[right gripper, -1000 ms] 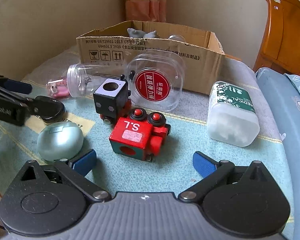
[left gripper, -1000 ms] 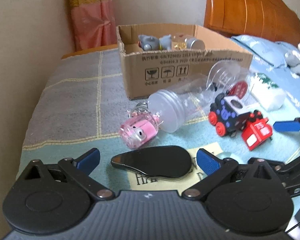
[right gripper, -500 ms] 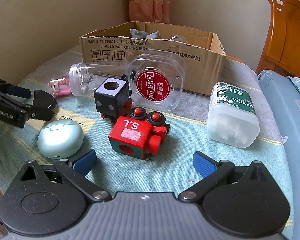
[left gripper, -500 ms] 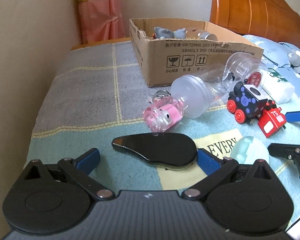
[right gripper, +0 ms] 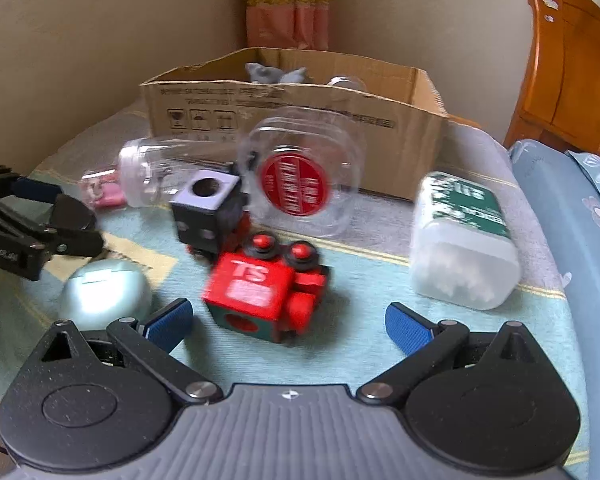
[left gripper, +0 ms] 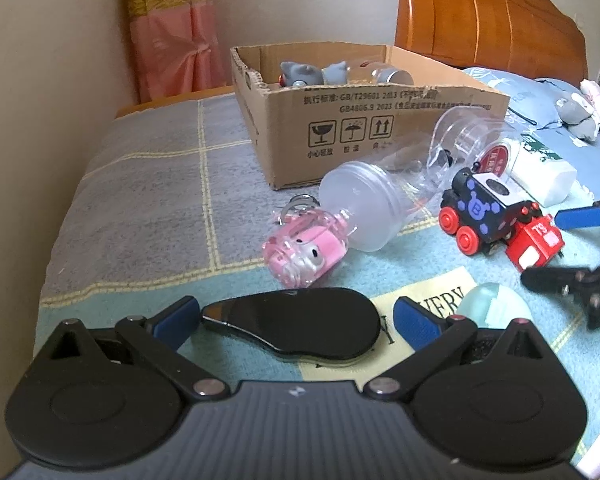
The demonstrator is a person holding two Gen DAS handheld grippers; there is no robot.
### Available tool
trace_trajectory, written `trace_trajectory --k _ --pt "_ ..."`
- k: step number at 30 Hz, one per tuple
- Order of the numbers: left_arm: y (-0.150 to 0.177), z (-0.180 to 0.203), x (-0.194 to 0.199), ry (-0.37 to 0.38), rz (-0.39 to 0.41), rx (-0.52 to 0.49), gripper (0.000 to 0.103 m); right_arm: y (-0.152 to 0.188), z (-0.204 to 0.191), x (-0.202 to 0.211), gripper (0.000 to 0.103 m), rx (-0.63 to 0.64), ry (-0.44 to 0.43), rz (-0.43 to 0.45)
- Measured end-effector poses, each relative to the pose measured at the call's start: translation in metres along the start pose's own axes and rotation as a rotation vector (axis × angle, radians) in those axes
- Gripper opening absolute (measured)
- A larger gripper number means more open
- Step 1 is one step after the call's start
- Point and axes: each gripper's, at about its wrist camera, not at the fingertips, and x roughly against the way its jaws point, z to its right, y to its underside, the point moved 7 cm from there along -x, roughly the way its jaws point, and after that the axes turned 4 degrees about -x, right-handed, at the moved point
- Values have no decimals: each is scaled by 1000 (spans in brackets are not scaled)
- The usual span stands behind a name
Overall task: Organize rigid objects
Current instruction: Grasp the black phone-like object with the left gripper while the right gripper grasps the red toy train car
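the things lie on a bed covered by a soft, nubby blanket [left gripper: 148,184], grey with thin yellow grid lines at the far end and pale teal nearer, with a cream patch bearing printed letters. plain beige walls meet at a corner where a pink striped curtain [left gripper: 172,28] hangs, and a glossy orange wooden headboard [left gripper: 488,20] rises at the far side.

a corrugated cardboard box [left gripper: 364,120] stands open-topped on the blanket, with grey toy figures and a clear jar inside. in front of it lie a clear plastic bottle [left gripper: 372,208] on its side, a pink translucent keychain toy [left gripper: 308,252] touching its mouth, a black wooden toy train [left gripper: 480,212] with red wheels, a boxy red toy car [right gripper: 260,292], a clear rounded container with a red round label [right gripper: 300,188], a frosted white box with a green label [right gripper: 464,240], and a smooth mint egg-shaped case [right gripper: 104,296].

the left hand-held gripper [left gripper: 296,320] has its blue pads apart around a glossy black teardrop-shaped object [left gripper: 296,324]. the right hand-held gripper [right gripper: 288,322] is spread wide just before the red car, holding nothing.
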Motion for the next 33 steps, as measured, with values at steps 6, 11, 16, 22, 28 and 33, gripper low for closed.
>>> trace_trajectory --k 6,11,16,22,28,33 --pt "1 -1 1 12 -1 -9 102 2 21 3 103 -45 47 -12" --pt "0 0 0 28 -1 -26 100 -1 4 -2 103 -18 23 -7" --pt "0 -2 0 47 -4 -43 100 -8 -10 -8 102 47 -36 -8" --pt "1 -5 1 36 -25 -29 100 -13 -7 -9 94 61 -58 -3" --pt "1 -1 5 34 -30 -19 90 -16 -10 -8 80 63 -60 3" --pt "0 -1 5 29 -44 -17 89 -18 -8 -5 60 52 -45 1"
